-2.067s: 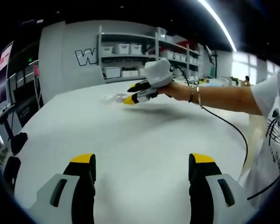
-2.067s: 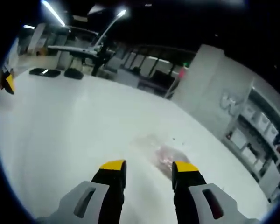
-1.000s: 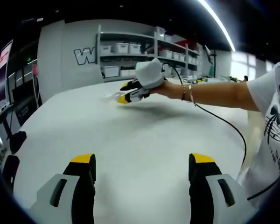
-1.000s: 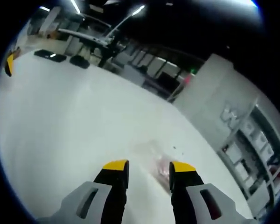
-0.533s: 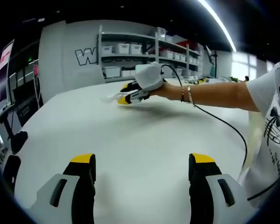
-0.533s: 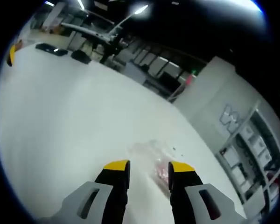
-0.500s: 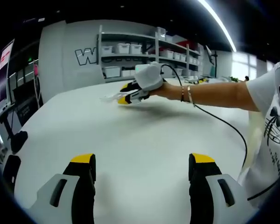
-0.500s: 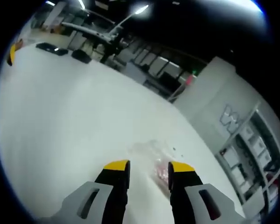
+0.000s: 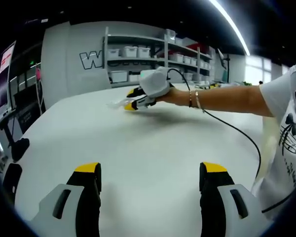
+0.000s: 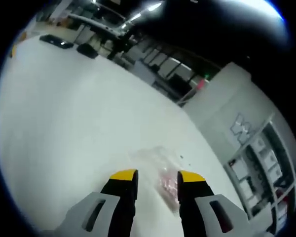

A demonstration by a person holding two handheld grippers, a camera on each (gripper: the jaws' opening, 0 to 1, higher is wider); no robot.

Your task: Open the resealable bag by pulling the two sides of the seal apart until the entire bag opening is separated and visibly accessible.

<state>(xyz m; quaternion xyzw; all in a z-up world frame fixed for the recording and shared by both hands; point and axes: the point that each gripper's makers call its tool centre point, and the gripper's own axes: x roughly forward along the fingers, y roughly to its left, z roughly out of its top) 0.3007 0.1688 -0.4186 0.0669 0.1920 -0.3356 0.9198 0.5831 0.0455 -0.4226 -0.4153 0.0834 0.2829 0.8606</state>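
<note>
While closing in on the bag, has moved the right gripper (image 10: 150, 176) a little nearer than a moment ago: in the right gripper view the resealable bag (image 10: 160, 173) now sits low in the centre of the frame, between and just beyond the yellow tips. Means the approach is nearly done, but no grasp yet; jaws at a narrow gap, holding nothing. Seal not yet pulled, so the task is at its start.

Large white table (image 9: 148, 148) across the middle of the left gripper view; right gripper (image 9: 133, 100) in the upper centre of that frame, held by a hand (image 9: 175, 95), with the bag (image 9: 119, 103) as a pale patch just left of its tips. Left gripper (image 9: 150, 173) at the bottom of the frame, jaws wide apart and empty, well apart from the bag.

Lies flat, clear, with something reddish inside. Long axis seems to run from centre toward lower right in the right gripper view; cannot tell which end carries the seal.
</note>
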